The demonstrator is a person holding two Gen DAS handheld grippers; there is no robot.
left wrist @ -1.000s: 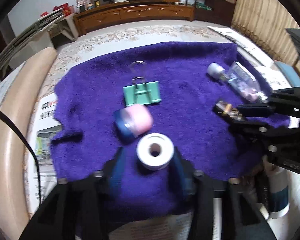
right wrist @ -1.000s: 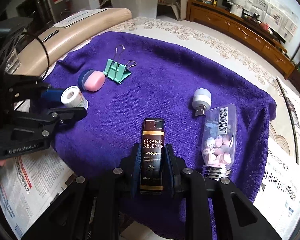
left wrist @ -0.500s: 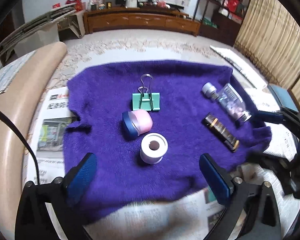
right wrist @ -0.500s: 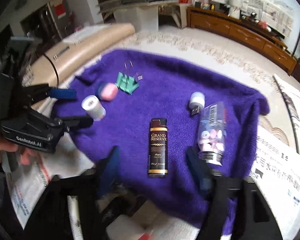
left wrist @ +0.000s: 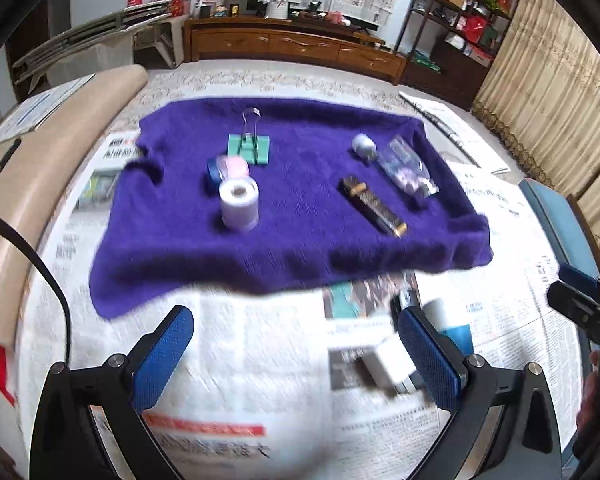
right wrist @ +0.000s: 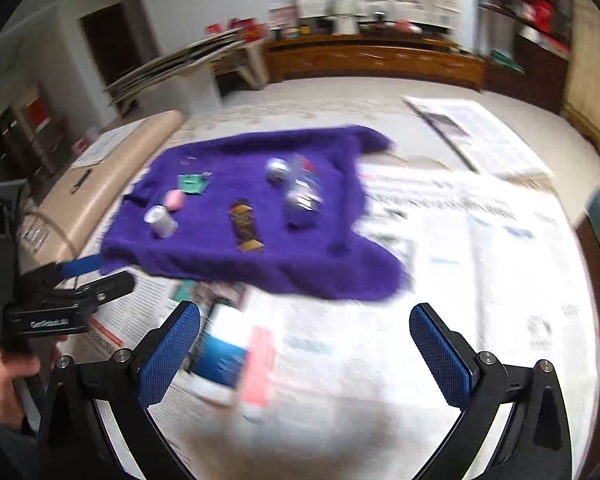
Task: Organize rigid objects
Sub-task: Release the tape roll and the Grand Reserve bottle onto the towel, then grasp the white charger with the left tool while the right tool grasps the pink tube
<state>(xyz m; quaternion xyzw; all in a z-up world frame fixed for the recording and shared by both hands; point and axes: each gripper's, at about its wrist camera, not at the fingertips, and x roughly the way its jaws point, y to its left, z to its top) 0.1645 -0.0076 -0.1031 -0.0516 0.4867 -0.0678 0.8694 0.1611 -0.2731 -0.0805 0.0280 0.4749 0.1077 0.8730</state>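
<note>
On the purple towel [left wrist: 284, 236]: six small things lie in two groups, well apart from both claws.
Left group: a white tape roll [left wrist: 239, 203] stands nearest the towel's near edge; a pink and blue case [left wrist: 228, 167] touches it from behind; a green binder clip [left wrist: 249, 148] lies just beyond, its wire handles pointing away.
Right group: a dark lighter [left wrist: 374, 206] with gold bands lies slantwise; a clear bottle [left wrist: 406, 168] of pale pills lies beside it; a small white plug lamp [left wrist: 363, 145] sits at the bottle's far end.
Under the towel: newspapers [left wrist: 236, 344] spread over the floor.
Left claw [left wrist: 296, 354]: wide, nothing between the blue pads; its jaws opened fully a moment ago, and it hangs over the newspaper on the near side of the towel.
Right claw [right wrist: 306, 356]: wide, holding nothing; its jaws have just been opening, and it hangs over the newspaper, clear of the towel.
Near the claws: a white and blue bottle [right wrist: 220, 354] and a pink stick [right wrist: 257, 372] lie blurred on the paper.
Person: a hand [right wrist: 8, 380] grips the left claw's handle.
</note>
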